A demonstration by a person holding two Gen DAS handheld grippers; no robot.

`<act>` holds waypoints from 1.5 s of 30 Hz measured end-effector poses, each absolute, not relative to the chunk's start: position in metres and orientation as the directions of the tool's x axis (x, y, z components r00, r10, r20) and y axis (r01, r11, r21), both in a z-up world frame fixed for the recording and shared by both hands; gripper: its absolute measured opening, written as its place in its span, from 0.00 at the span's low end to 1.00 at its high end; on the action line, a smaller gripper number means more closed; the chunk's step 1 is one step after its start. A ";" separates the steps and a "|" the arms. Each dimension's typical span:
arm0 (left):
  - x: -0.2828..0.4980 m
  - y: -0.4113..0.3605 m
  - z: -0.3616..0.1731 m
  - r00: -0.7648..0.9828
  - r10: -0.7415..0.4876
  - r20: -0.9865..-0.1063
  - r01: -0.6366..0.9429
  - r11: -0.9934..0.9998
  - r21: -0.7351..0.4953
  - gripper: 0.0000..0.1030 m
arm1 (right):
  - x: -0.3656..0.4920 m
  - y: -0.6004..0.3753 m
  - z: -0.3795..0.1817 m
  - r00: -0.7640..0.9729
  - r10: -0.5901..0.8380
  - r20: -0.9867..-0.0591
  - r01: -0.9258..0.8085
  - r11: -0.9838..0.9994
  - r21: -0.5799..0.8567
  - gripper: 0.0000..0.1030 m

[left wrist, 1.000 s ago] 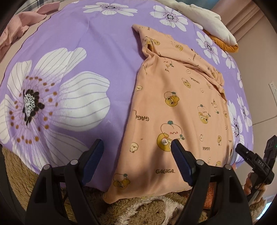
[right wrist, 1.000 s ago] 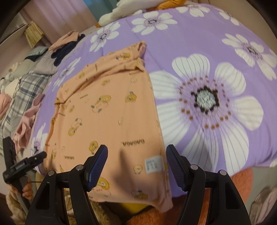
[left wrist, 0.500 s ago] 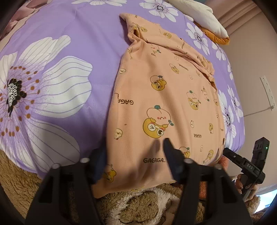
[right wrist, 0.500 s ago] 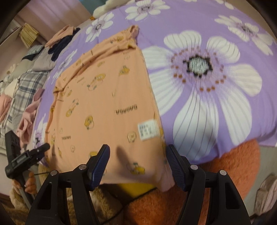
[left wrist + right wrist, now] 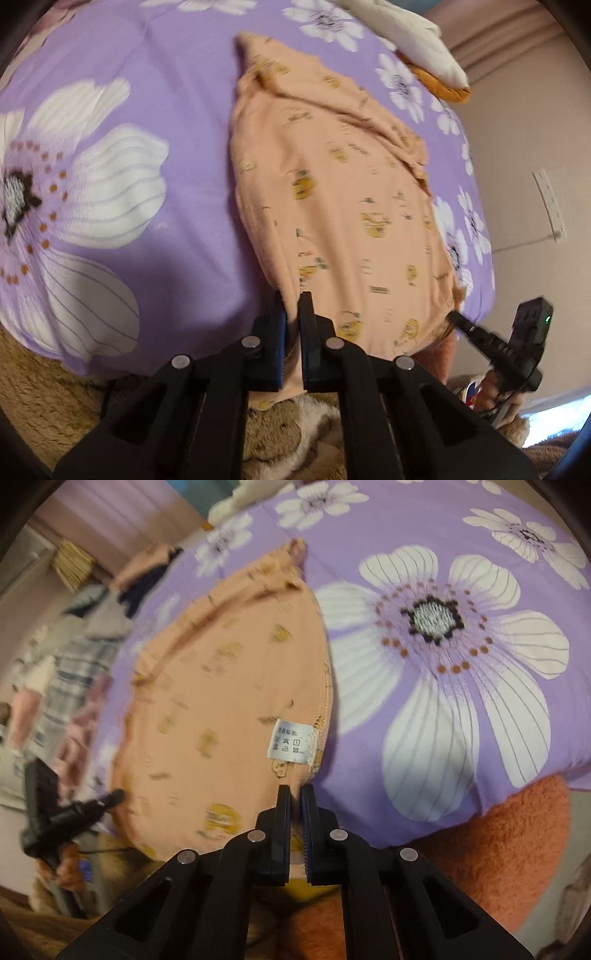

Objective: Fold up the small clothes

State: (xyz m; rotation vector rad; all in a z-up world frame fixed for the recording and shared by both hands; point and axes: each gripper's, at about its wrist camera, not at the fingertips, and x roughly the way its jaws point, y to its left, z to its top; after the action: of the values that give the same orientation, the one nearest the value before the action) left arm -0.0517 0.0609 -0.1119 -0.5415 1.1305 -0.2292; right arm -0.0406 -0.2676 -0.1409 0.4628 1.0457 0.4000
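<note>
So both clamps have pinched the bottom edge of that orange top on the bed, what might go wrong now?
The left gripper and right gripper each hold only a thin bit of the orange top's hem, so it could slip free when lifted. The far end is already rumpled, so a fold may come out crooked. The top could also drag the purple sheet.

Soft matt cloth shirt (image 5: pixel 343 206) — smooth printed bedsheet (image 5: pixel 110 129), fuzzy blanket (image 5: pixel 498 845).

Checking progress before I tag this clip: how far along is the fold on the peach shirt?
Done: peach shirt is spread flat on the purple bedspread.
In hand: left gripper and right gripper are each shut on a near hem corner.
Left: every fold; nothing is turned over yet.
</note>
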 end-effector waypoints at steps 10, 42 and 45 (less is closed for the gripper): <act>-0.049 0.073 -0.048 0.584 -0.459 -0.669 -0.015 0.819 -0.574 0.05 | -0.028 -0.290 -0.066 0.609 0.539 -0.582 -0.185 0.810 0.557 0.07; 0.081 0.101 -0.123 0.494 -0.274 -0.825 -0.204 0.886 -0.416 0.14 | 0.127 -0.260 -0.134 0.501 0.426 -0.753 -0.047 0.883 0.468 0.20; 0.066 0.107 -0.113 0.506 -0.305 -0.807 -0.215 0.862 -0.460 0.30 | 0.112 -0.268 -0.116 0.541 0.398 -0.740 -0.066 0.898 0.435 0.31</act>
State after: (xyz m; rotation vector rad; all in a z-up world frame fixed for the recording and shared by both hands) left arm 0.0661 0.1069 -0.1125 -0.5555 1.0541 -0.0577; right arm 0.1125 -0.2684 -0.1164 0.3794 0.9645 0.2837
